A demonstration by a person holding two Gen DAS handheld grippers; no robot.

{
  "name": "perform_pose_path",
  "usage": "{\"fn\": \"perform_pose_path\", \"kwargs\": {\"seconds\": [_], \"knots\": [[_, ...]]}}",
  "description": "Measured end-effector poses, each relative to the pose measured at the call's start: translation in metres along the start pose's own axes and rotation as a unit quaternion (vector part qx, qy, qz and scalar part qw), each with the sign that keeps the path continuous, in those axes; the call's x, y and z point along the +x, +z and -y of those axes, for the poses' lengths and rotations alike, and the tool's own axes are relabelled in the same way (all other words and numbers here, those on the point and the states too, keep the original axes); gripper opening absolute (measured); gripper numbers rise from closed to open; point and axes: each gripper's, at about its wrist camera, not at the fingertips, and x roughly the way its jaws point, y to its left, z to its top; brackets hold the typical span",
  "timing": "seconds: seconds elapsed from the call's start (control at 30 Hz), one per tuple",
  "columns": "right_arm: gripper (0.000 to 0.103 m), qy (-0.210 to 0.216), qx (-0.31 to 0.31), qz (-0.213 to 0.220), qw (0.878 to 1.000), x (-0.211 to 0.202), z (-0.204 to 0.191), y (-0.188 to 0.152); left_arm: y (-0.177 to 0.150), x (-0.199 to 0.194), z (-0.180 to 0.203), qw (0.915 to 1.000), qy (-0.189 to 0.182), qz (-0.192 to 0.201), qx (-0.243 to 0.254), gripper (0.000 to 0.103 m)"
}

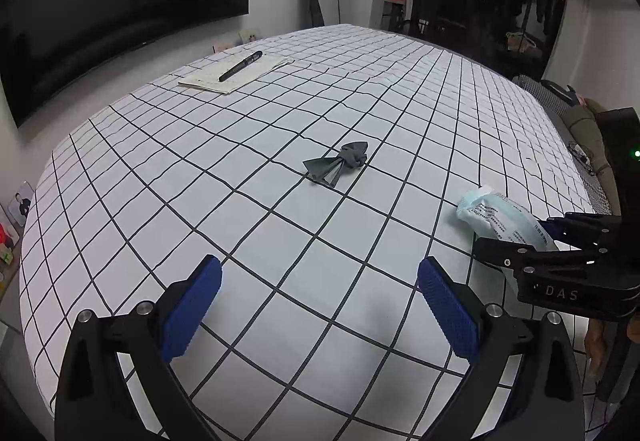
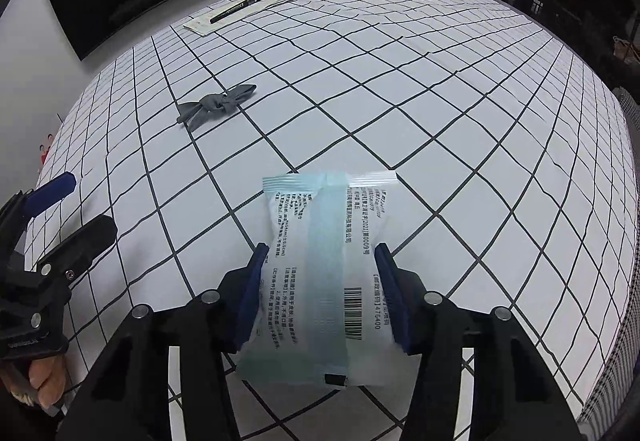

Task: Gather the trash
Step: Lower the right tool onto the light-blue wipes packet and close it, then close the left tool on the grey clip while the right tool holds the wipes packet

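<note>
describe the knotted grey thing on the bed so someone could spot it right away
Start from the bed with the white, black-gridded sheet. Near its middle, well short of the paper and black pen at the far side, lies a small grey cloth tied in a knot. It is the only dark, soft item; the plastic packet is pale and printed.

Even, cool indoor light falls on my view; the checked tablecloth bulges from fisheye distortion, corners go black, shadows stay soft, focus sharp.
</note>
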Motion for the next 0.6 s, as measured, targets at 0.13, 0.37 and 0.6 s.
{"fn": "perform_pose_path", "kwargs": {"seconds": [0.13, 0.37, 0.6], "knots": [[0.050, -0.001, 0.031, 0.023, 0.999, -0.010, 0.005, -0.008, 0.000, 0.000, 0.001, 1.0000, 0.000, -0.004, 0.002, 0.097], [0.050, -0.010, 0.105, 0.054, 0.993, -0.029, 0.026, -0.035, 0.005, -0.002, 0.002, 0.9993, -0.027, -0.022, 0.010, 0.097], [0.050, -0.006, 0.175, 0.104, 0.979, -0.060, 0.039, -0.069, 0.034, 0.013, -0.010, 0.9994, -0.013, -0.028, 0.017, 0.097]]}}
